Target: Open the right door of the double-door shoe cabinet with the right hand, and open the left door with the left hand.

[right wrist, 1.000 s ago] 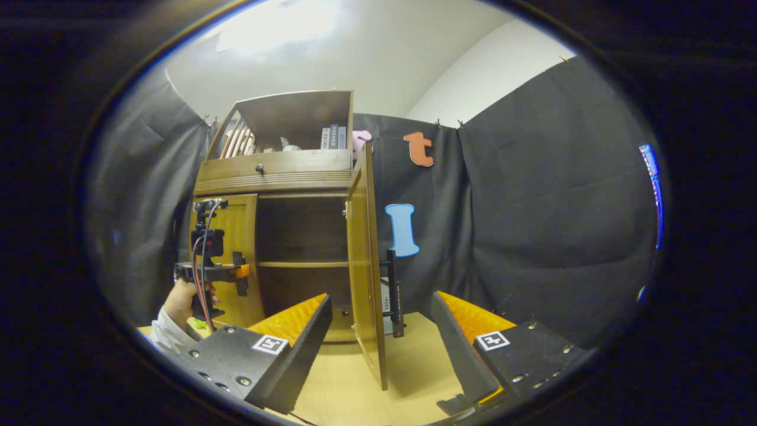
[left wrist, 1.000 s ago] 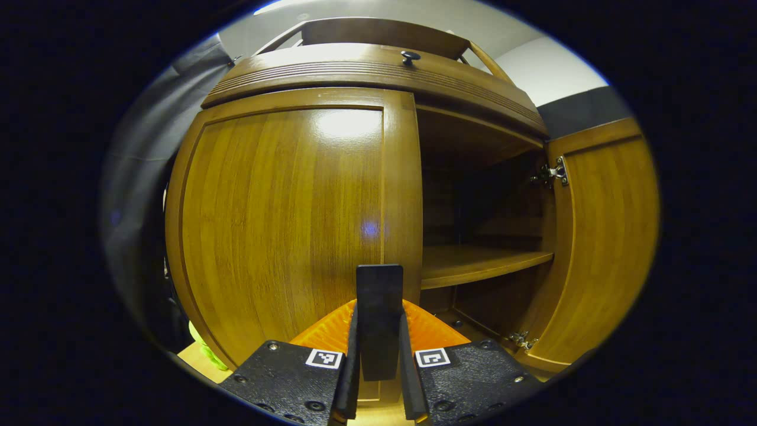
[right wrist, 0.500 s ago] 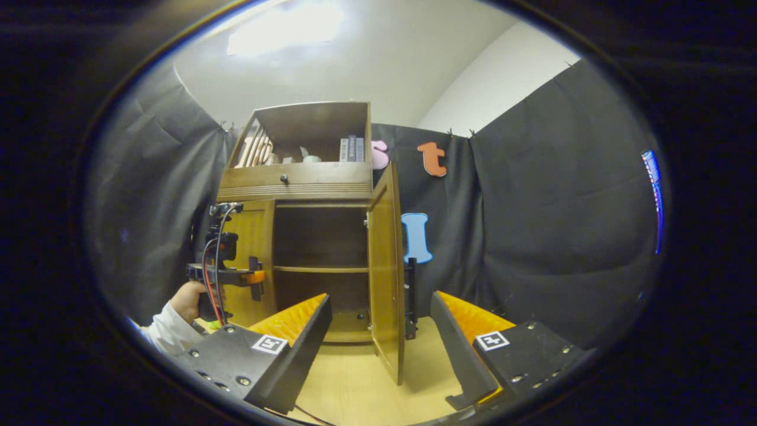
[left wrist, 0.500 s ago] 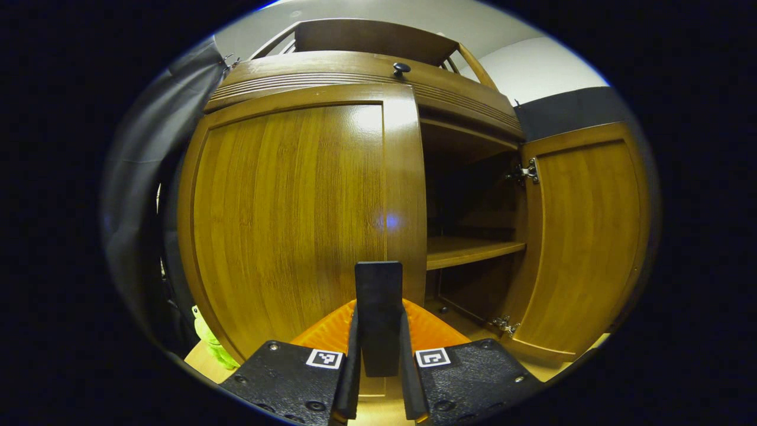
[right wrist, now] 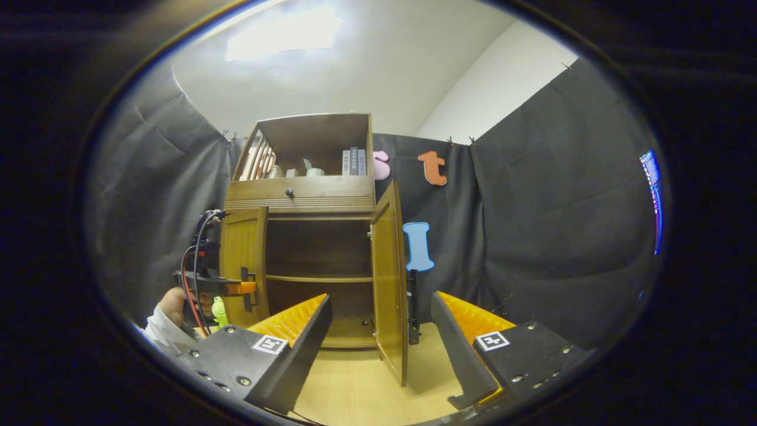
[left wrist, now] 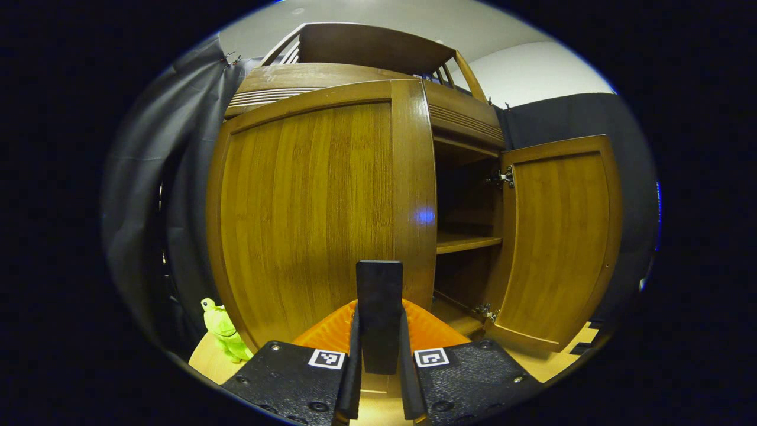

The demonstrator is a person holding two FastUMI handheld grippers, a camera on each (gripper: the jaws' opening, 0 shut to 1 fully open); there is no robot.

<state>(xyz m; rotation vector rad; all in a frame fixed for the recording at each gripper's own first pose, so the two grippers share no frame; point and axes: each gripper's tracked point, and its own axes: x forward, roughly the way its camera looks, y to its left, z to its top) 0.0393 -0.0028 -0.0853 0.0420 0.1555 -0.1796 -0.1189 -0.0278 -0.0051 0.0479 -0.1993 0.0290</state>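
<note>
Black-draped booth, pale wood floor (right wrist: 355, 390). Tall shoe cabinet (right wrist: 307, 195) against back cloth, long axis upright. Right door (right wrist: 390, 278) swung wide, edge-on toward camera, handle (right wrist: 412, 307) on outer face. Left door (left wrist: 319, 213) partly swung out. Left gripper (left wrist: 378, 331) clamped on vertical black door handle (left wrist: 379, 313). Right gripper (right wrist: 378, 337) wide open, empty, well back. Green toy (left wrist: 222, 328) beside cabinet.

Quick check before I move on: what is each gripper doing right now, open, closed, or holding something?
Left gripper: closed, fingers clamped on the black handle of the left door.
Right gripper: open, holding nothing, back from the open right door.
</note>
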